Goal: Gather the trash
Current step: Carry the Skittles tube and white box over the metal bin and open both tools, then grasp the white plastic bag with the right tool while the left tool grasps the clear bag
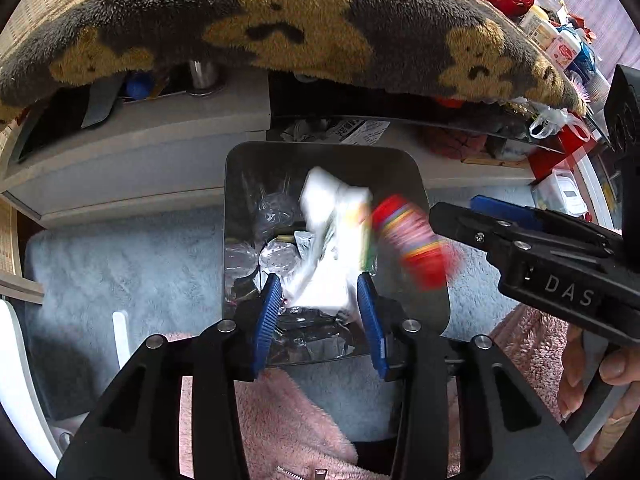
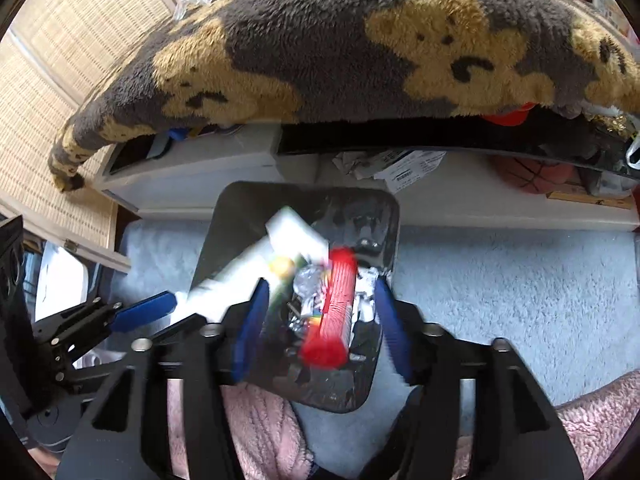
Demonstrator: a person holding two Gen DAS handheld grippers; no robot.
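Note:
A dark square trash bin [image 1: 240, 184] stands on the pale carpet, holding crumpled clear plastic. My left gripper [image 1: 320, 288] is open above it; a blurred white wrapper [image 1: 332, 220] hangs in the air between and beyond its blue fingers, touching neither that I can tell. A blurred red striped wrapper [image 1: 412, 240] is in the air over the bin's right side, just off the right gripper's tip [image 1: 452, 216]. In the right wrist view my right gripper [image 2: 320, 292] is open over the bin [image 2: 224, 220]; the red wrapper [image 2: 336, 304] and white wrapper [image 2: 256, 272] float between its fingers.
A bear-print fleece blanket [image 1: 280, 20] hangs over a low table edge above the bin. A grey shelf [image 1: 140, 148] with papers [image 1: 360, 130] sits behind. Pink fleece [image 1: 288, 432] lies nearest me. A basketball [image 2: 532, 176] sits under the table. Clutter [image 1: 560, 40] stands at right.

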